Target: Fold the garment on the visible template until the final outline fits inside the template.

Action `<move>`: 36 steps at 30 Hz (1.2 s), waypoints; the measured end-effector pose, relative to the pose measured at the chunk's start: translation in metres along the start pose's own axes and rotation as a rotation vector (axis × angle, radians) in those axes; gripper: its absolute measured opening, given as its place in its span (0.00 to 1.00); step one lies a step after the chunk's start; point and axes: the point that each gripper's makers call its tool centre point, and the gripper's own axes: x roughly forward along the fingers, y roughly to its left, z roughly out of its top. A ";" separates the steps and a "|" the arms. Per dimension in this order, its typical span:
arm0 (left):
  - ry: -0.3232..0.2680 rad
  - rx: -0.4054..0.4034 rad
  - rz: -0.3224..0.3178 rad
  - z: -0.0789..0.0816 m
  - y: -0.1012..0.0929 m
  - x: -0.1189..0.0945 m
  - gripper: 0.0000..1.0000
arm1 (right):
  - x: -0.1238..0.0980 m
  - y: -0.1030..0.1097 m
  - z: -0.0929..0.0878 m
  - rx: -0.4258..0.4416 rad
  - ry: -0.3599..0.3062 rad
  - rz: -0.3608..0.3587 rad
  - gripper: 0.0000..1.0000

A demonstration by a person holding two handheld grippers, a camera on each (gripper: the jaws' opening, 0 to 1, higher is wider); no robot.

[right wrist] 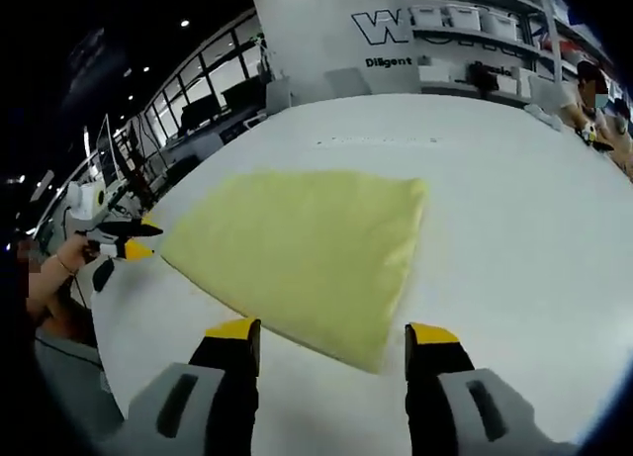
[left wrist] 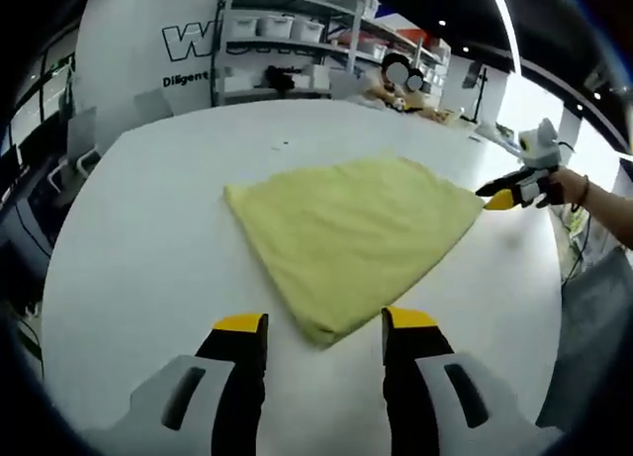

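A yellow garment (left wrist: 346,238) lies folded flat on the white table (left wrist: 148,228), roughly triangular in outline. My left gripper (left wrist: 324,322) is open, and the garment's near corner lies just ahead between its yellow-tipped jaws. At the garment's right corner is my right gripper (left wrist: 490,195), held by a hand (left wrist: 572,185). In the right gripper view the garment (right wrist: 307,243) spreads ahead of my open right gripper (right wrist: 332,330), its near corner between the jaws. My left gripper (right wrist: 141,236) sits open at the cloth's left point. Neither gripper holds anything.
Metal shelves (left wrist: 287,50) with white bins stand behind the table's far edge, beside a white wall with dark lettering (right wrist: 396,26). A person (right wrist: 588,100) sits at the far right side. Bare table (right wrist: 514,228) surrounds the garment on all sides.
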 end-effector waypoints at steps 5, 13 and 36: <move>-0.038 -0.079 -0.045 0.011 -0.009 -0.013 0.36 | -0.012 0.010 0.000 0.046 -0.015 0.034 0.37; -0.052 -0.063 -0.038 0.016 -0.020 -0.031 0.16 | -0.034 0.033 0.000 0.162 -0.057 0.110 0.29; -0.069 -0.122 -0.162 -0.005 -0.066 -0.085 0.00 | -0.073 0.079 -0.035 0.074 -0.003 0.196 0.00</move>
